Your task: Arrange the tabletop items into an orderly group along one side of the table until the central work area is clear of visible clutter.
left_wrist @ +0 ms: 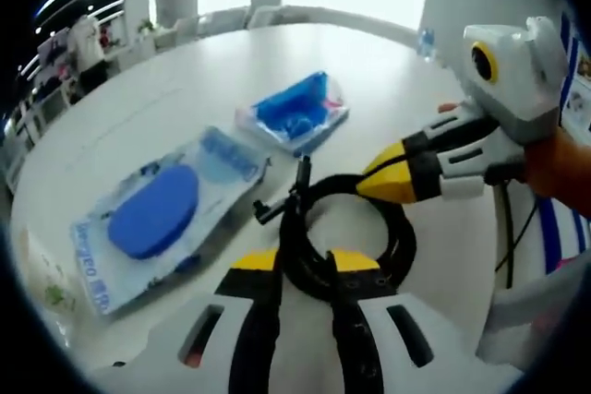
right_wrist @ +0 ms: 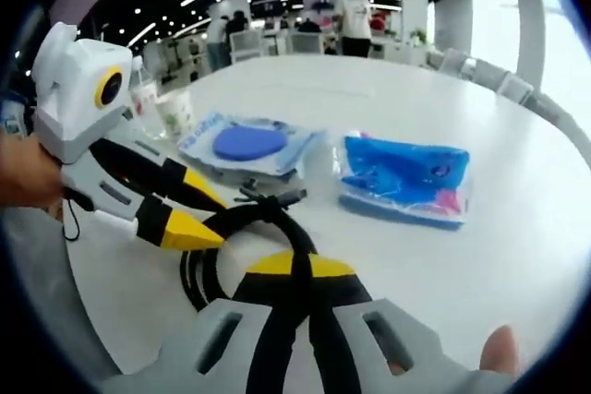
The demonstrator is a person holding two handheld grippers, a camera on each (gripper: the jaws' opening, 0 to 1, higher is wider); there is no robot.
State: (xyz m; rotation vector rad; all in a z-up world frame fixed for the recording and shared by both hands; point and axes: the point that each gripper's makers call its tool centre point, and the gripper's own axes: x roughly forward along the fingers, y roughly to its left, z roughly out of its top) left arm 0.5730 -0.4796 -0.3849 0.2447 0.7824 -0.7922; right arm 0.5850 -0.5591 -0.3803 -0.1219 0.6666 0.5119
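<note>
Clamping the coiled black cable (left_wrist: 355, 228) from two sides, both tools are on the same loop. In the left gripper view, the left hand-held gripper (left_wrist: 309, 269) has its yellow-tipped jaws closed on the near arc of the coil, strands passing between them. The right hand-held gripper (left_wrist: 383, 182) comes in from the right with its tips drawn together at the coil's far edge; in the right gripper view its jaws pinch a strand that runs up between them. The cable sits in the middle of the round white surface (left_wrist: 185, 80), its plug end (left_wrist: 277, 205) pointing toward the packets.

Beyond it lie a clear packet holding a blue oval pad (left_wrist: 152, 214) and, just beside that, a smaller blue pouch (left_wrist: 295, 113). A cup and bottles (right_wrist: 162, 103) stand near the surface's edge.

Done well, the step would mean lifting both tools together, keeping the loops bunched so the coil does not unwind, and setting it down alongside the packets rather than dragging the plug across them.
</note>
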